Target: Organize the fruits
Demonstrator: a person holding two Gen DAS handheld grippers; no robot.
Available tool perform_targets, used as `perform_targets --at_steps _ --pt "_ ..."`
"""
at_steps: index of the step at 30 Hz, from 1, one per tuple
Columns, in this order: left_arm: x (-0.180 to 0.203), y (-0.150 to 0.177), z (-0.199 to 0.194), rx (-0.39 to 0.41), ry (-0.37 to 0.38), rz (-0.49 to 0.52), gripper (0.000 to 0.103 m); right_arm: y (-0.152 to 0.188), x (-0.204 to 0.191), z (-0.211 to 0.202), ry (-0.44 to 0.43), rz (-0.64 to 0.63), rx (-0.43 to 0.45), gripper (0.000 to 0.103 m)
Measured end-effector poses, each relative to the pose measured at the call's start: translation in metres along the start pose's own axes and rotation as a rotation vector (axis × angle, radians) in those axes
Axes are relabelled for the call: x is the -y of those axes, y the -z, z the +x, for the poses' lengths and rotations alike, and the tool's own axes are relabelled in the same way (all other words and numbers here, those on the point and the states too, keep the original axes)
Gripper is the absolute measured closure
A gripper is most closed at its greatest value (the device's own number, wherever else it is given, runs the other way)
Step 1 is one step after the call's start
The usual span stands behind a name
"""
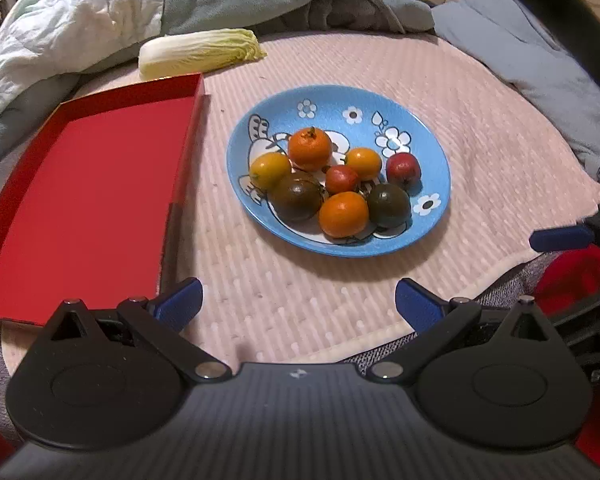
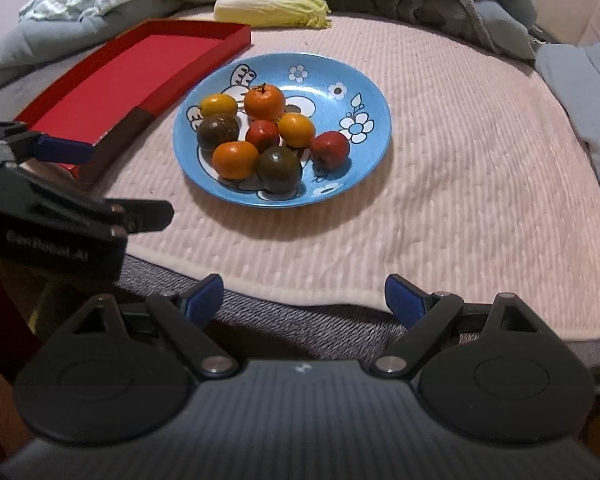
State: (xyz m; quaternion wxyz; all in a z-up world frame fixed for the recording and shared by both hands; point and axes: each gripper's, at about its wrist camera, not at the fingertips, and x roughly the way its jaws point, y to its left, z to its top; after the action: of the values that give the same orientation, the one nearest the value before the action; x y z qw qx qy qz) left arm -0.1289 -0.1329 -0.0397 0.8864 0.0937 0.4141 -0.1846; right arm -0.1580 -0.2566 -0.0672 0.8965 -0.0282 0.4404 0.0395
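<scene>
Both grippers wide apart, holding nothing: left gripper [image 1: 299, 300], right gripper [image 2: 304, 296]. Fruits heaped on blue plate [image 1: 432, 160] beside red tray [image 1: 80, 200]. Right view alone shows left gripper's side; cabbage [image 2: 270, 9] behind.

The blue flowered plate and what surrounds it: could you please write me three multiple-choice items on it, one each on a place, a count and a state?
1. Where does the napa cabbage lie?
A. inside the red tray
B. beyond the far end of the red tray
C. on the plate

2. How many fruits sit on the blue flowered plate?
A. five
B. eight
C. eleven

3. How does the left claw stand?
A. open and empty
B. shut on an orange
C. shut on the tray rim

Answers: 1 B, the cabbage rests on the cloth past the tray's far wall. 2 B, two oranges, two yellow, two red and two dark green fruits show. 3 A, its blue fingers are spread apart with nothing between them.
</scene>
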Motion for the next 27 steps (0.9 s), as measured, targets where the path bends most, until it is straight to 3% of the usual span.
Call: perform_targets --at_steps 5,11,27 --pt "0.001 -0.006 0.011 -0.013 0.000 -0.019 0.000 -0.012 0.010 0.009 -0.005 -0.050 -0.049 0.014" --pt "0.005 -0.012 0.024 -0.029 0.003 -0.015 0.000 -0.012 0.018 0.022 0.010 -0.064 -0.048 0.014" --pt "0.011 -0.016 0.038 -0.056 0.030 -0.008 0.000 -0.010 0.020 0.033 -0.054 -0.045 -0.041 0.014"
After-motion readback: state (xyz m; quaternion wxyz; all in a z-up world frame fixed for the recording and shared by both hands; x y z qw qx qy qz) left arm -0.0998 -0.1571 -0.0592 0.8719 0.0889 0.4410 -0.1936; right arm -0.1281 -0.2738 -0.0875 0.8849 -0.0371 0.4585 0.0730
